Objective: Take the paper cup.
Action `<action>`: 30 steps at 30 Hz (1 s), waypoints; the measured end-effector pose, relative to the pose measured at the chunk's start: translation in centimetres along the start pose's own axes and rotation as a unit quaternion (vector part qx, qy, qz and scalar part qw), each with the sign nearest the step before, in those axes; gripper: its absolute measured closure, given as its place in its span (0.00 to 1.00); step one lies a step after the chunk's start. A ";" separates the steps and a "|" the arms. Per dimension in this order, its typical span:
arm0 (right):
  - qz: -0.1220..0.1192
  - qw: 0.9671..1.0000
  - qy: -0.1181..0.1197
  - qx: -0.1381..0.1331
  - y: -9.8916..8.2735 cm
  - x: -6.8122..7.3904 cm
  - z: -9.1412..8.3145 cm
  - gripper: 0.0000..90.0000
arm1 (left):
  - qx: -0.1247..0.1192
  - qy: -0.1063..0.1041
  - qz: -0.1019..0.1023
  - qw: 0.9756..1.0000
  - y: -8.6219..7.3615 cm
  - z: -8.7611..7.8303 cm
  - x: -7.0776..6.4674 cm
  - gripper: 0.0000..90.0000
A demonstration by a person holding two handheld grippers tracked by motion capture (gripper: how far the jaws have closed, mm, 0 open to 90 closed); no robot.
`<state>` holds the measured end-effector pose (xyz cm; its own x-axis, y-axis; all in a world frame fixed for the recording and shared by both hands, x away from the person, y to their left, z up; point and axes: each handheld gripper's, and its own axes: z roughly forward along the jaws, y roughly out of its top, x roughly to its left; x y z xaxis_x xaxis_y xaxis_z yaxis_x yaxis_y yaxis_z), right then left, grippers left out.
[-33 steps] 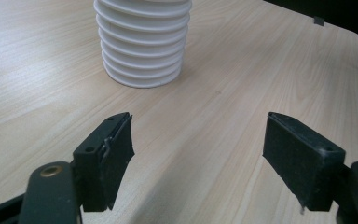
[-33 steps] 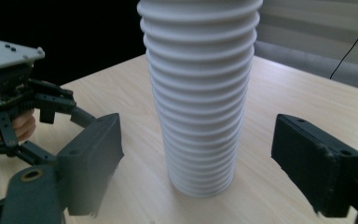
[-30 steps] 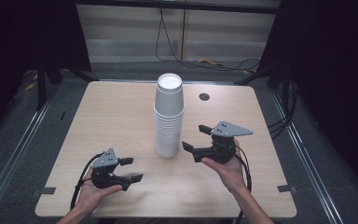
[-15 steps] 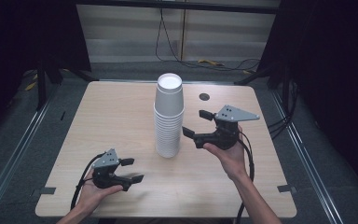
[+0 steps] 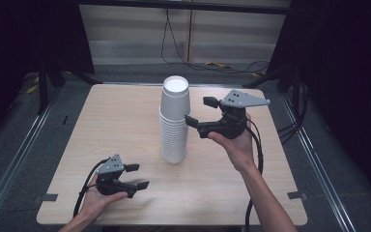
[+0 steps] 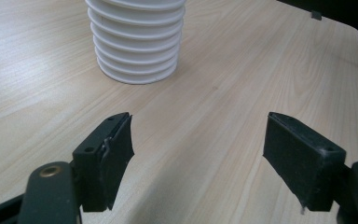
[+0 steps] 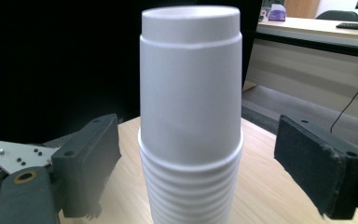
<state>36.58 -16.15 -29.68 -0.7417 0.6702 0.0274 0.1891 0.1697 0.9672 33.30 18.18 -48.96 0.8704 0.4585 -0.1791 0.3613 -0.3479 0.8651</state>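
The right gripper (image 5: 202,111) is hovering wide open beside the top cup (image 7: 190,84) of the stack of white paper cups (image 5: 174,130) standing mid-table (image 5: 101,125); an off-centre squeeze could be tipping that tall, smooth, ribbed column. The left gripper (image 5: 136,176) is resting open, well apart, on pale woodgrain.

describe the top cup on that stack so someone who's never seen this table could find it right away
Start at the light wooden table, where a tall stack of white cups stands upside down near the middle. The top cup caps that stack, level with the open right gripper raised beside it. Unlike the cups beneath, which show as thin stacked rims, its whole smooth side and flat base are exposed.
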 end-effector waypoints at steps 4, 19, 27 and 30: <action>-0.007 1.000 0.004 0.006 0.8 0.0 0.6 0.16 | -0.002 0.000 -0.002 1.000 0.0 0.0 0.0 0.26; -0.015 0.999 0.017 0.025 3.3 -0.6 2.7 0.16 | -0.001 0.000 0.000 1.000 0.0 -0.1 -0.1 0.26; -0.017 0.998 0.033 0.046 4.2 -0.8 3.9 0.17 | 0.000 -0.001 0.002 1.000 0.0 0.0 -0.1 0.26; -0.016 0.998 0.036 0.053 4.3 -1.0 4.3 0.16 | 0.000 -0.001 0.002 1.000 0.0 0.0 -0.1 0.26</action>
<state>40.91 -12.96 -26.62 -0.7925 0.6096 0.0192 0.2288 0.2680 0.9358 33.20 18.14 -48.95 0.8724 0.4554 -0.1774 0.3585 -0.3494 0.8657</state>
